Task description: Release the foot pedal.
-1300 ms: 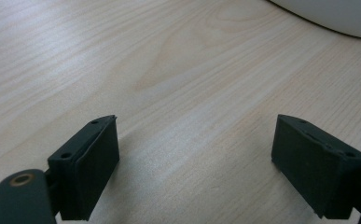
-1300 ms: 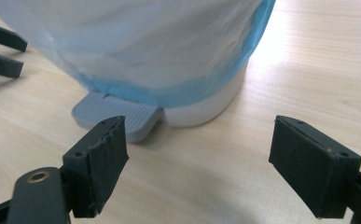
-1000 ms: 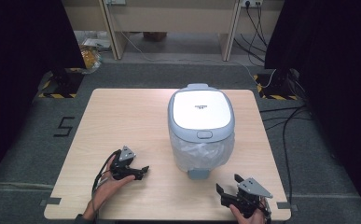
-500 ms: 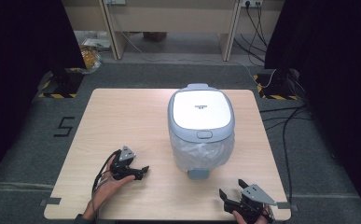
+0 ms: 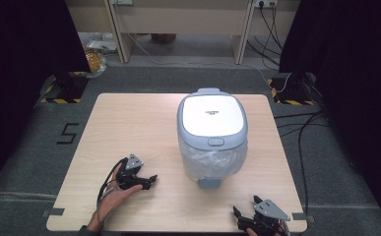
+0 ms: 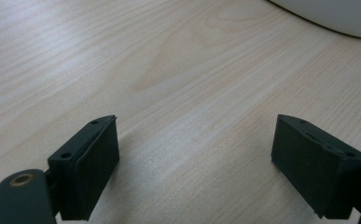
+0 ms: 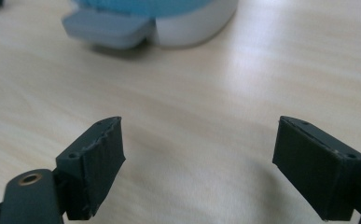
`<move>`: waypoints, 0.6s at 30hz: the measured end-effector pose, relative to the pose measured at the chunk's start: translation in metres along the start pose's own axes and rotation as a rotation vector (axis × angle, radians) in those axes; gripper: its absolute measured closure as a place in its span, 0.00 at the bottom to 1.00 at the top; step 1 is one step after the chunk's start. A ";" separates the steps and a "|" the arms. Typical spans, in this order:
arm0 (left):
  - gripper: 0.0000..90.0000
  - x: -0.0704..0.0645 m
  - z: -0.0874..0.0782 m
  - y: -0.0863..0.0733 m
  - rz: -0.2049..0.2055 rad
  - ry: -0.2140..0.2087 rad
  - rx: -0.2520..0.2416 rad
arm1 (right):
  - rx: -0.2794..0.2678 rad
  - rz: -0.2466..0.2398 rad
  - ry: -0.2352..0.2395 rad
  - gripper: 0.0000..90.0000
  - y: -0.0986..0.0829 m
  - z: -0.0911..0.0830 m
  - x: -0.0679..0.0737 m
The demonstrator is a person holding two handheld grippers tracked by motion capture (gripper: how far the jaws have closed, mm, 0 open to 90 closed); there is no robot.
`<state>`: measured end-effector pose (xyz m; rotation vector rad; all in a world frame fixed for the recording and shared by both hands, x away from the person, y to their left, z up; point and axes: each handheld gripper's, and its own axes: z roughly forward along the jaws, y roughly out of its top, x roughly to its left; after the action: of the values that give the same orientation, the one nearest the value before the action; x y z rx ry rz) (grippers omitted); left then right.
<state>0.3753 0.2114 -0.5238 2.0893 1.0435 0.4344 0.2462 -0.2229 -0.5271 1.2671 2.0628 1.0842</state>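
Pedal bin [image 5: 212, 135]: seen at the centre of the frame on the wooden table [image 5: 129, 128], lid closed.
Left gripper [image 5: 147, 181]: seen lower left, jaws spread wide, nothing held.
Right gripper [image 5: 247, 220]: seen at the bottom right edge, jaws spread wide, nothing held.

Bare table [image 5: 129, 123] left and front — only the lidded bin [image 5: 212, 135] blocks the right-centre.
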 end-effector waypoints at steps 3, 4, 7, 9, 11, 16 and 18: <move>0.16 0.000 0.000 0.000 0.000 0.000 0.000 | -0.006 -0.004 -0.001 0.17 -0.005 0.003 0.001; 0.16 0.000 0.000 0.000 0.000 0.000 0.000 | -0.014 -0.008 -0.003 0.17 -0.006 0.003 0.001; 0.16 0.000 0.000 0.000 0.000 0.000 0.000 | -0.034 -0.006 -0.004 0.17 -0.008 0.004 0.001; 0.16 0.000 0.000 0.000 0.000 0.000 0.000 | -0.039 -0.005 -0.008 0.17 -0.008 0.005 0.002; 0.16 0.000 0.000 0.000 0.000 0.000 0.000 | -0.039 -0.005 -0.008 0.16 -0.008 0.005 0.002; 0.16 0.000 0.000 0.000 0.001 -0.001 0.000 | -0.041 0.003 -0.008 0.16 -0.009 0.005 0.003; 0.16 0.000 0.000 0.000 0.002 -0.002 0.002 | -0.041 0.004 -0.009 0.17 -0.009 0.005 0.003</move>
<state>0.3753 0.2115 -0.5237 2.0929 1.0412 0.4329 0.2438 -0.2206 -0.5368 1.2545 2.0224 1.1145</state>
